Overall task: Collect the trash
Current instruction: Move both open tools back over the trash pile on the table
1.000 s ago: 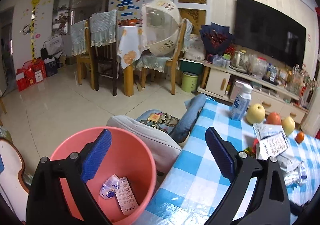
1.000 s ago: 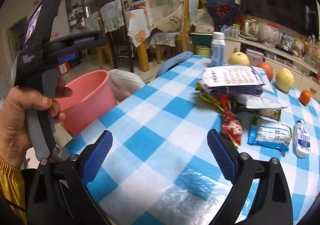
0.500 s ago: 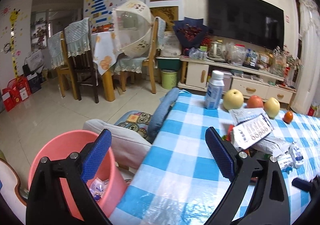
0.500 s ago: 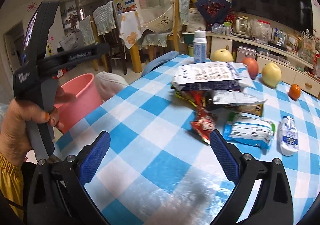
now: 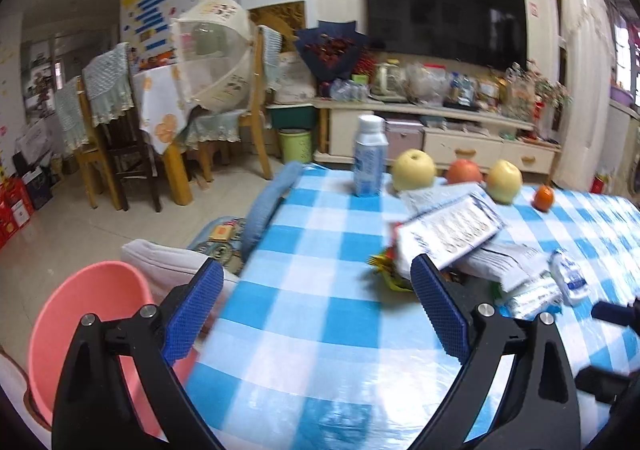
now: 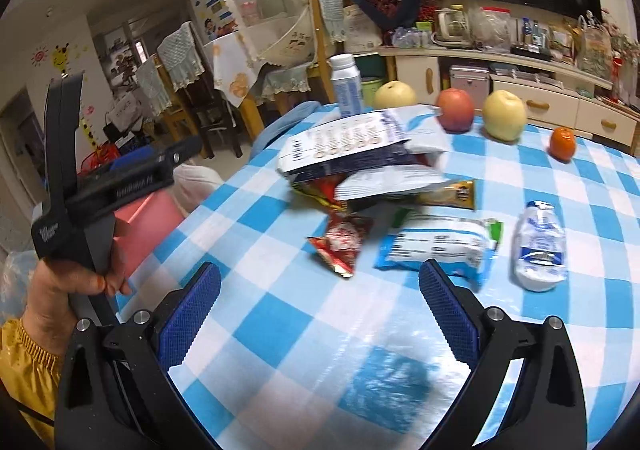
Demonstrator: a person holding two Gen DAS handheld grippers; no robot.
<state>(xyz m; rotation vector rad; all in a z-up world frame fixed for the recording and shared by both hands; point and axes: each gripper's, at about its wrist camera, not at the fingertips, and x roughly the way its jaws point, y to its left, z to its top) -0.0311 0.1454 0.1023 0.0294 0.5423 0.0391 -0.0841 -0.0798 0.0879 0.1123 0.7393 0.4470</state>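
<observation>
Left wrist view shows the left tool (image 5: 316,310) gaping and empty over the table (image 5: 304,330) edge, the pink bin (image 5: 86,314) just beside. Right tool (image 6: 320,308) also hangs spread, wrappers (image 6: 360,170) heaped beyond it mid-table.

Your tabletop (image 6: 280,334) wears a glossy, glaring plastic check cover. The wrappers (image 6: 360,174) look like shiny crinkled foil. At lower left, the bin (image 5: 80,310) is smooth matt plastic; your claw pads (image 6: 188,324) are rough, knurled.
</observation>
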